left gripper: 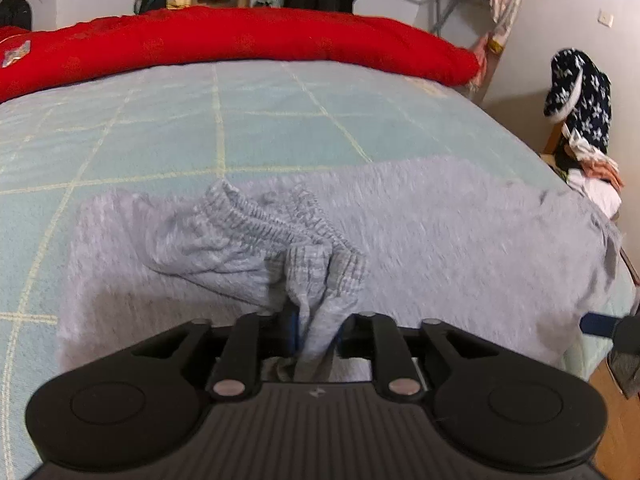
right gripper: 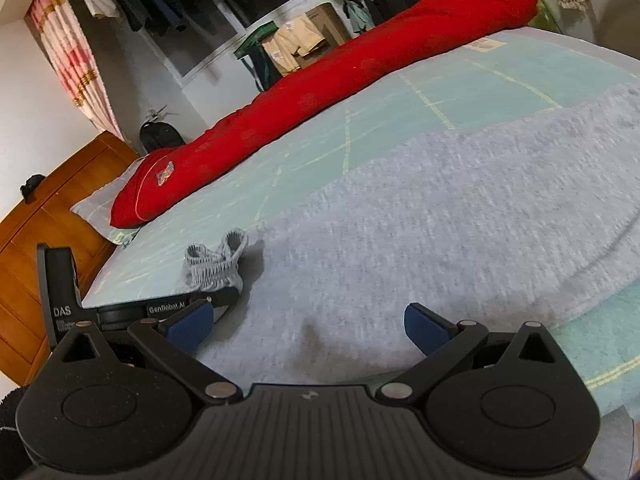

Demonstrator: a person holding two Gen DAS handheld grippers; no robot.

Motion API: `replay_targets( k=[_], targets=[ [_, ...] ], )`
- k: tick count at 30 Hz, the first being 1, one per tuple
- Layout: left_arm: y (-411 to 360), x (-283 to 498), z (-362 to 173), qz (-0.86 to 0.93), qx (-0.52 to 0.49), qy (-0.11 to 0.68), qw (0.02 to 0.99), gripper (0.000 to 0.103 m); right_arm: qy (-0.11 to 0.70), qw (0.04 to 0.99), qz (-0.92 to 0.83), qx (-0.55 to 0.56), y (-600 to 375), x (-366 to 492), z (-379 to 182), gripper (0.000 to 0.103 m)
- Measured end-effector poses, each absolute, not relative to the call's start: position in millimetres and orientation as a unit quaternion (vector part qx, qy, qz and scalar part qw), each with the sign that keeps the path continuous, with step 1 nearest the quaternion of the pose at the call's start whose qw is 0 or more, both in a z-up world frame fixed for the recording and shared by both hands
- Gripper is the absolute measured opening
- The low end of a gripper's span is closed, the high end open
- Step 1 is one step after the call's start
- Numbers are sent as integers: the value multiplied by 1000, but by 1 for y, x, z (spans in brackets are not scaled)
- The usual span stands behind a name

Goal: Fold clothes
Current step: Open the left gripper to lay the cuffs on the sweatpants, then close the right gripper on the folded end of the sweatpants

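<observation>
A grey knit garment [left gripper: 440,232] lies spread across the bed; in the right wrist view this grey garment [right gripper: 460,220] fills the middle. Its two ribbed cuffs [left gripper: 256,220] are folded over onto the grey body. My left gripper [left gripper: 317,332] has a bunch of this cuff fabric filling the narrow gap between its blue pads [left gripper: 295,326]. The right wrist view shows that left gripper [right gripper: 224,294] low at the left with the cuffs [right gripper: 216,268] rising from its tips. My right gripper [right gripper: 308,328] stands wide open just above the garment's near edge, nothing between its fingers.
A long red rolled quilt [left gripper: 240,40] runs along the far side of the teal checked sheet [left gripper: 160,128]. A wooden headboard [right gripper: 48,216] is at one end. Clothes are piled on a chair [left gripper: 580,120] past the bed's right edge, over wooden floor [left gripper: 616,432]. More clothes hang behind.
</observation>
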State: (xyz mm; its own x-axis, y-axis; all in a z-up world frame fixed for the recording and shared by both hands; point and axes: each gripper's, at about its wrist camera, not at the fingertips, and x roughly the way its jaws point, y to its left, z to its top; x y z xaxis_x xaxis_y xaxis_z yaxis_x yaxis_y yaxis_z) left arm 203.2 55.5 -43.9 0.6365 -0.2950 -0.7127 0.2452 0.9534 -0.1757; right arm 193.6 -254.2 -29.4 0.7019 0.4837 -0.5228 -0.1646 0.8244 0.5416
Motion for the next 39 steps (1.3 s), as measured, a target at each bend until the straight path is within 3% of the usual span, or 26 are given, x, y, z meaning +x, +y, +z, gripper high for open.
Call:
replay_targets(
  k=[4,7,11,15,21,29,39],
  targets=[
    [52,192,-38,-185,-26,398,898,49,344,892,174,235,-259,193,-32,103],
    [55,180,-28,-210,-24,393,895,57,344,893,173,235,-260,193,-32,103],
    [79,165,-2,-246,-71,376,891,59,341,893,174,235,-261,192,-30,103],
    [125,148,25,-202,-77,326,920,71,338,894,174,237,-263,192,-30,103],
    [183,144,11,-132,-116,343,923,71,343,889,183,242,-259,194,-33,103],
    [170,147,-49,-190,-135,425,874,71,351,887,193,229,-246,193,-29,103],
    [175,142,-21,-198,-94,349,911,74,368,861,226,269,-238,212,-36,103]
  ],
)
